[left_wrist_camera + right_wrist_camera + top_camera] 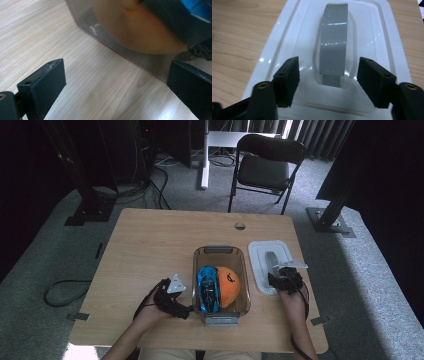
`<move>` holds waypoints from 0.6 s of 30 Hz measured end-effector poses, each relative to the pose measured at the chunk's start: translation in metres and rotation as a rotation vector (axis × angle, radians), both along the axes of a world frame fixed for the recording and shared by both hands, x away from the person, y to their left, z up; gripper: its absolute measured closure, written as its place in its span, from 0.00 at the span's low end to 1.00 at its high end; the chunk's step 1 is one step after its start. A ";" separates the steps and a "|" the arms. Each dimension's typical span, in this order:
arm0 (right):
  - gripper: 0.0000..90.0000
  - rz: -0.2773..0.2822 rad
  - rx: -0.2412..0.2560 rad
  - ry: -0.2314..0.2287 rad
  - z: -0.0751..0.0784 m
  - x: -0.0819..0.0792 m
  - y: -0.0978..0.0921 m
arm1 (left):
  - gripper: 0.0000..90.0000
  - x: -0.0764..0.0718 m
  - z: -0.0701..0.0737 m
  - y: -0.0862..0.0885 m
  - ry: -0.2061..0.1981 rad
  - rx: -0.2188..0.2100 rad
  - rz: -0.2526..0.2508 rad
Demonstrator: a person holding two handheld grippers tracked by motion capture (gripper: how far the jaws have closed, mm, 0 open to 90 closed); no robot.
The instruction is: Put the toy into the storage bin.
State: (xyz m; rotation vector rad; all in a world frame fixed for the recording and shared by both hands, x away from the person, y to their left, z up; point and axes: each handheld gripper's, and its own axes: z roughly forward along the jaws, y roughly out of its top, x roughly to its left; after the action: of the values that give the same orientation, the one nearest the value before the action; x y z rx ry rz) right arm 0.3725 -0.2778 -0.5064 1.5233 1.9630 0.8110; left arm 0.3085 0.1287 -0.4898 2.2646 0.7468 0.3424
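evidently the lid's grey handle [333, 47] is straddled by the wide-open right gripper [328, 75] — ready for lifting — while the left gripper [115, 85], also spread wide, is kept beside the storage box [200, 265].

The light wooden desk [150, 245] carries a clear plastic rectangular container [197, 270] at centre-near, and a white plastic lid [260, 252] just right of it.

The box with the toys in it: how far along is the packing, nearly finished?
Fairly far, it seems. The blue toy car and orange ball already lie inside the clear box. In hand: the right gripper is open, jaws either side of the grey handle of the white lid, not yet closed; the left gripper waits open beside the box. Left: probably lifting the lid onto the box.
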 end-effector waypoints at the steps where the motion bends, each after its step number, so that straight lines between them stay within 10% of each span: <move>1: 0.40 0.002 -0.001 0.002 -0.001 0.001 0.000 | 0.03 0.000 0.000 -0.001 0.002 0.000 0.000; 18: 0.67 0.006 0.033 0.005 -0.002 0.010 -0.001 | 0.03 -0.009 -0.006 -0.024 0.015 -0.020 -0.036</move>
State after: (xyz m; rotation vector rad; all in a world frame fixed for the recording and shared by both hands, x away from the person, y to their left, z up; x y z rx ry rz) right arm 0.3826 -0.2788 -0.5083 1.5406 1.9673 0.8465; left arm 0.2993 0.1042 -0.4959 2.2618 0.7127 0.2997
